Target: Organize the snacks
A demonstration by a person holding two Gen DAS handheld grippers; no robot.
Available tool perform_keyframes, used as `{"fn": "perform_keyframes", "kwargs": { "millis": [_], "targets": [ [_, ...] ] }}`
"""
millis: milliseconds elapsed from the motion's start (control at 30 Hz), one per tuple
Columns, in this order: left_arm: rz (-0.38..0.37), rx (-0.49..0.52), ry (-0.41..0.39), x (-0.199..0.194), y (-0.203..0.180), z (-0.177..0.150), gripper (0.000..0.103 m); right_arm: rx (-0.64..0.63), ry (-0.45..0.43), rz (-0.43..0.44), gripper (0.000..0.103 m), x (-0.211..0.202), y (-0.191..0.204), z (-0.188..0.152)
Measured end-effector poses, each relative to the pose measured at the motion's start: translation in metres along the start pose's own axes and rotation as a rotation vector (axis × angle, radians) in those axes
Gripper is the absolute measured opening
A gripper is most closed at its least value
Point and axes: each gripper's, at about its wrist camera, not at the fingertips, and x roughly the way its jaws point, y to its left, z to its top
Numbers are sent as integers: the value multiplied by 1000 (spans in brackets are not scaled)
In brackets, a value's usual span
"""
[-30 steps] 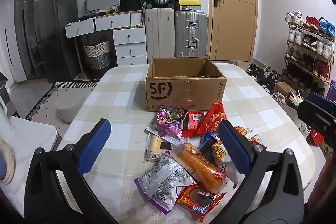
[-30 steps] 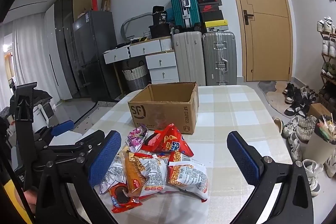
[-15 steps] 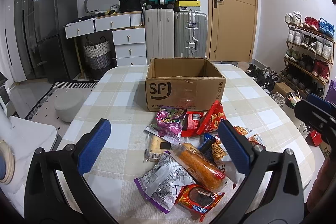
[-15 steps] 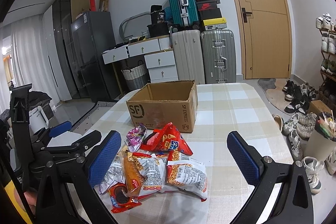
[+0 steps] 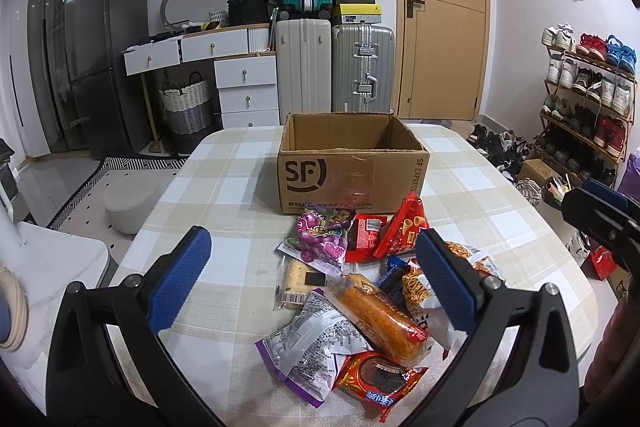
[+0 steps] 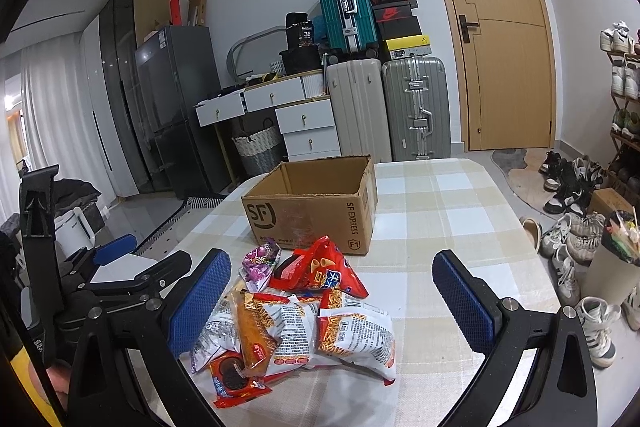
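Observation:
A pile of snack packets lies on the checked table (image 5: pixel 224 187) in front of an open, empty-looking SF cardboard box (image 5: pixel 352 179), also in the right wrist view (image 6: pixel 316 215). The pile holds a purple grape packet (image 5: pixel 320 239), a red cone-snack bag (image 5: pixel 400 227), an orange bread roll (image 5: pixel 380 315), a grey-purple packet (image 5: pixel 316 343) and a red cookie packet (image 5: pixel 376 383). My left gripper (image 5: pixel 316 279) is open and empty above the pile. My right gripper (image 6: pixel 332 295) is open and empty, above the noodle-snack packets (image 6: pixel 356 335).
Suitcases (image 5: pixel 332 67), a white drawer unit (image 5: pixel 240 83) and a dark fridge (image 5: pixel 100 55) stand behind the table. A door (image 5: pixel 444 11) is at the back right. A shoe rack (image 5: pixel 584 95) and loose shoes line the right side. A stool (image 5: pixel 124 203) stands left.
The right gripper's view has shifted slightly, with the box and pile a little lower and nearer. The left gripper has barely moved. Both stay open.

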Motion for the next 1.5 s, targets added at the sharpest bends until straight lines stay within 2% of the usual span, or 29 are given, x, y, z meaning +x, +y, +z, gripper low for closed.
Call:
{"fn": "perform_keyframes", "kwargs": {
  "millis": [1000, 1367, 1500],
  "targets": [
    [-8, -5, 1, -1, 2, -2, 102, 0, 5, -3, 103, 3, -1, 0],
    [-14, 4, 12, 4, 2, -5, 102, 15, 44, -46, 103, 8, -10, -3],
    [-12, -2, 21, 6, 6, -6, 102, 14, 57, -30, 103, 11, -12, -5]
  ]
}}
